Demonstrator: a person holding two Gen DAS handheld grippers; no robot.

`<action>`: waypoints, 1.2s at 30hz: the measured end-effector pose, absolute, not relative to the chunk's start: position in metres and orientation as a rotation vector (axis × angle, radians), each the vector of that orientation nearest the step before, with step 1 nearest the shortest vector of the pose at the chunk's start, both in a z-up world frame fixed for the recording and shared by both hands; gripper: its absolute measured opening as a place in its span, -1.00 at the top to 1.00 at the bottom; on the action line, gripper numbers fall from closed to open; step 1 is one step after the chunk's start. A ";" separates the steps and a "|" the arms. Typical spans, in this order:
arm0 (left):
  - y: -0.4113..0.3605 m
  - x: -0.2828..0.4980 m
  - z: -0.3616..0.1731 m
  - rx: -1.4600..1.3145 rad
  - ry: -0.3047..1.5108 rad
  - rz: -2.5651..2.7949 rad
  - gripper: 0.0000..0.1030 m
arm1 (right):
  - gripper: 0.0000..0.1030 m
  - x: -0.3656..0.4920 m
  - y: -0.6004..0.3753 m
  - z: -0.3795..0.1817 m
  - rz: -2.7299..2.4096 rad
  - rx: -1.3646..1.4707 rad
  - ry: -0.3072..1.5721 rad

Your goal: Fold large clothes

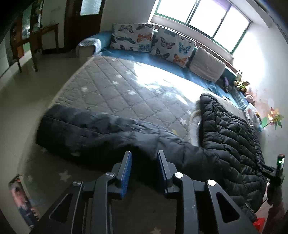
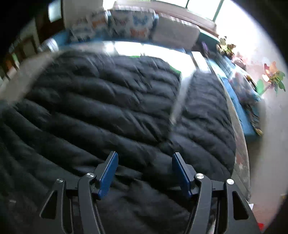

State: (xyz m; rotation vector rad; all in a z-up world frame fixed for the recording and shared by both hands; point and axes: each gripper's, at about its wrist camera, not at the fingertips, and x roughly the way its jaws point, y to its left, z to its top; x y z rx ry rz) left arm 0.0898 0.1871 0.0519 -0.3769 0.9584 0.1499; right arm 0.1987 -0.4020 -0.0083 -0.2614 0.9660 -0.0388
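Nearest in the left wrist view, the left gripper (image 1: pixel 144 160) has its blue-padded jaws a little apart with nothing between them, poised over the near edge of the black puffer coat (image 1: pixel 225 129). In the right wrist view, the right gripper (image 2: pixel 144 162) stands clearly wider, its pads bare and clear of the quilted fabric just beneath them; that picture is blurred. The coat (image 2: pixel 108 100) sprawls across the near side of the grey quilted mattress (image 1: pixel 111 84), one sleeve reaching left along the mattress edge, the body bunched to the right with a strip of pale lining showing. Beyond it the star-patterned mattress surface lies in sunlight. Farther back, two butterfly cushions (image 1: pixel 133 36) and a plain white cushion (image 1: pixel 207 63) lean along a blue bench under the window (image 1: pixel 201 16), with soft toys (image 1: pixel 241 82) at its right end.
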 end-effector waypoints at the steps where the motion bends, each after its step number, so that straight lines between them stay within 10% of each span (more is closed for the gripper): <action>1: 0.188 0.084 0.058 -0.357 0.950 0.163 0.39 | -0.32 0.201 -0.409 -0.014 -0.069 -0.264 0.989; 4: 0.183 0.072 0.083 -0.307 0.906 0.156 0.32 | -0.44 0.200 -0.444 -0.022 -0.094 -0.155 1.027; 8: 0.152 0.083 0.099 -0.334 0.876 0.037 -0.52 | -0.45 0.198 -0.453 -0.013 -0.043 -0.088 1.028; 33: -0.021 0.258 -0.058 -0.100 1.299 -0.269 -0.56 | -0.65 0.252 -0.436 -0.021 0.048 -0.175 1.035; 36: -0.024 0.257 -0.057 -0.083 1.270 -0.293 -0.29 | -0.68 0.259 -0.439 -0.022 0.061 -0.153 1.034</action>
